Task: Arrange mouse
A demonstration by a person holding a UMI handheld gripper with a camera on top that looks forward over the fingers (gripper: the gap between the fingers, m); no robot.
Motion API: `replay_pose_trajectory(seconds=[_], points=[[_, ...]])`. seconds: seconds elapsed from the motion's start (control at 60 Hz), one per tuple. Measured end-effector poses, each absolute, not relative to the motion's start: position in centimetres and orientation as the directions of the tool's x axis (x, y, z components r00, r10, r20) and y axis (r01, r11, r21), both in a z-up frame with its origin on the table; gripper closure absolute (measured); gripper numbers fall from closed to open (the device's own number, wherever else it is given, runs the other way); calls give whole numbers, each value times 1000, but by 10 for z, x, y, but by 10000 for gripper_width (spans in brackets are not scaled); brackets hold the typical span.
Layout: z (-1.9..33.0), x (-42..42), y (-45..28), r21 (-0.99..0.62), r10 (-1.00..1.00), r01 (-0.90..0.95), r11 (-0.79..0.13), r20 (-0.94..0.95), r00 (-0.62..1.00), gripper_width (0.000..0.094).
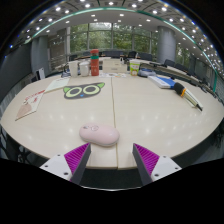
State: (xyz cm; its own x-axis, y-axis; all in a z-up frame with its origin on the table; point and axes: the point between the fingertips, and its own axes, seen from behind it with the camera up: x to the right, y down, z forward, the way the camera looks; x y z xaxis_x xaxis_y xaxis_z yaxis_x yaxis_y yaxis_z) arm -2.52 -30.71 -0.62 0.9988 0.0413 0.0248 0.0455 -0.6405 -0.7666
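The mouse (99,134) lies on the table (150,110), just ahead of the gripper (111,157), whose fingers stand apart on the near side of it with nothing between them. Well beyond the mouse, slightly to its left, a mat (84,90) lies flat. Behind the mat stand cups (94,67). Far to the mouse's right, at the back, clutter (175,85) sits.

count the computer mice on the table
1. The pale pink mouse lies on the white table, just ahead of the open gripper. The far clutter near the mouse pad could hide others.
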Motion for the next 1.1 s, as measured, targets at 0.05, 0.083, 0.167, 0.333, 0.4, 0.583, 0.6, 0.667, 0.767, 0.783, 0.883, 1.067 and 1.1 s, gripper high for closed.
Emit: replay_pose_trajectory(seconds=[0.05, 0.083, 0.167, 0.333, 0.4, 0.583, 0.6, 0.667, 0.767, 0.783, 0.883, 1.067, 1.1], points=[[-10, -30, -295, -764, 51, 62, -642, 38, 998, 84], [-11, -33, -289, -764, 58, 71, -641, 44, 997, 84], [-12, -37, -273, -769, 63, 78, -634, 50, 997, 88], [-11, -40, -244, -772, 70, 81, -630, 48, 996, 91], [-11, -41, -233, -776, 69, 80, -626, 47, 997, 92], [-11, -43, -211, -782, 61, 72, -619, 44, 997, 106], [-11, -44, -210, -782, 61, 70, -619, 41, 997, 108], [-12, -49, -203, -783, 67, 66, -618, 32, 997, 155], [-12, -55, -196, -785, 83, 72, -616, 26, 996, 269], [-12, -57, -196, -785, 88, 75, -616, 26, 996, 310], [-12, -59, -192, -785, 96, 96, -613, 47, 994, 462], [-12, -57, -189, -776, 74, 90, -625, 55, 996, 564], [-11, -57, -190, -774, 72, 88, -627, 54, 996, 577]])
